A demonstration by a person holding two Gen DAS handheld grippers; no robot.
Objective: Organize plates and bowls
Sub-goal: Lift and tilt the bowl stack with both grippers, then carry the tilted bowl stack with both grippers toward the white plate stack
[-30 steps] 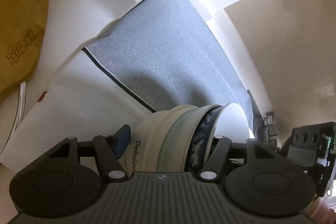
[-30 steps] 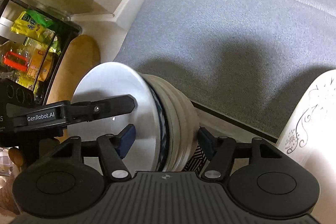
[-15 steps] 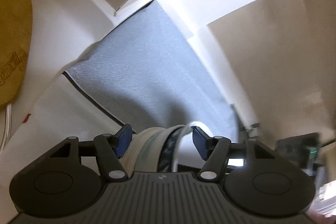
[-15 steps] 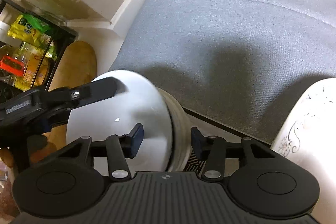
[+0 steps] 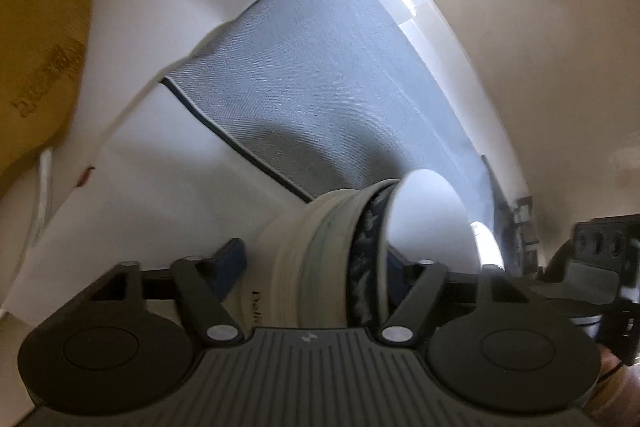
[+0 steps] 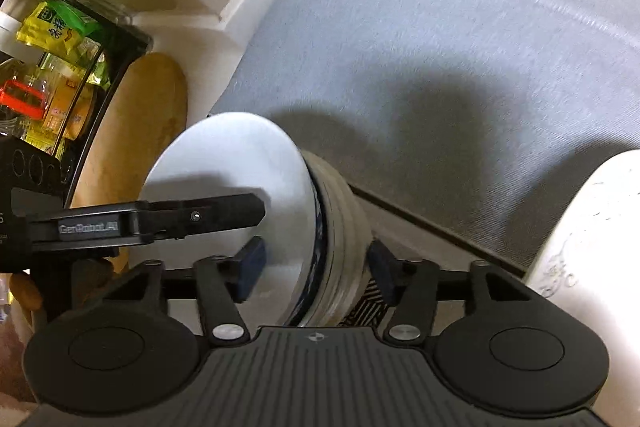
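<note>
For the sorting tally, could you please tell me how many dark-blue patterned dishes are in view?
1: the dark-blue patterned dish stands on edge, sandwiched between the plain white plate and the cream dishes. More may be hidden among them.

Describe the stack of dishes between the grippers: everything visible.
The stack of dishes lies on its side, edge-on to both cameras: a plain white plate on one end, then a dark blue patterned piece, then cream bowls, one with dark lettering. All look like glazed ceramic. It sits over the grey mat's edge. Both grippers straddle it; their jaws have just been opening, pads standing off the sides. What supports it underneath is hidden.
</note>
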